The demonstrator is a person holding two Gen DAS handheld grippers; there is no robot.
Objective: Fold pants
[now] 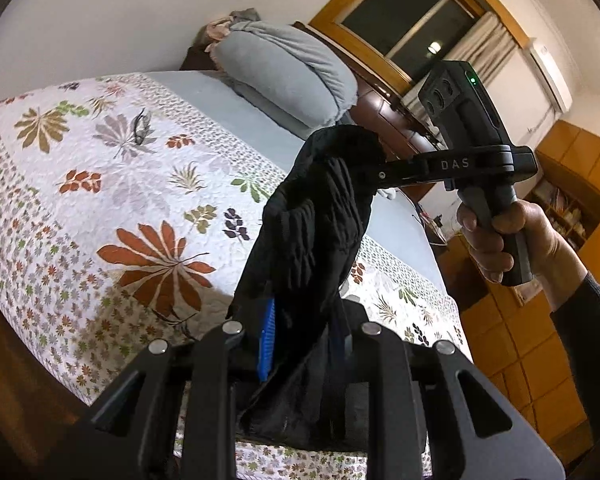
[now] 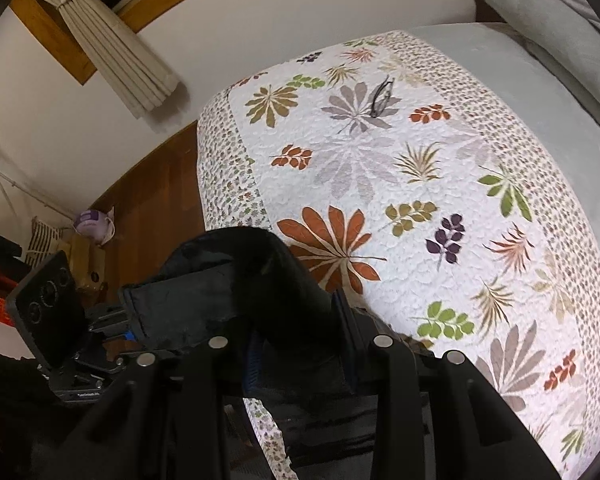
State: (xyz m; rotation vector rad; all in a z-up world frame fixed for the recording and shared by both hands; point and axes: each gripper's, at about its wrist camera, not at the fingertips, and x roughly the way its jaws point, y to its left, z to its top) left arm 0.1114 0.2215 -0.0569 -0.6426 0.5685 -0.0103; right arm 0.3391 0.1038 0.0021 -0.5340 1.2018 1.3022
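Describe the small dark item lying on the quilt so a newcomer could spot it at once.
Start at the bed's floral quilt and go toward its far end, short of the grey sheet. There, on a big grey leaf print, lie folded glasses. They are the only raised dark thing on the quilt, thin and wiry, unlike the flat coloured leaves around them.
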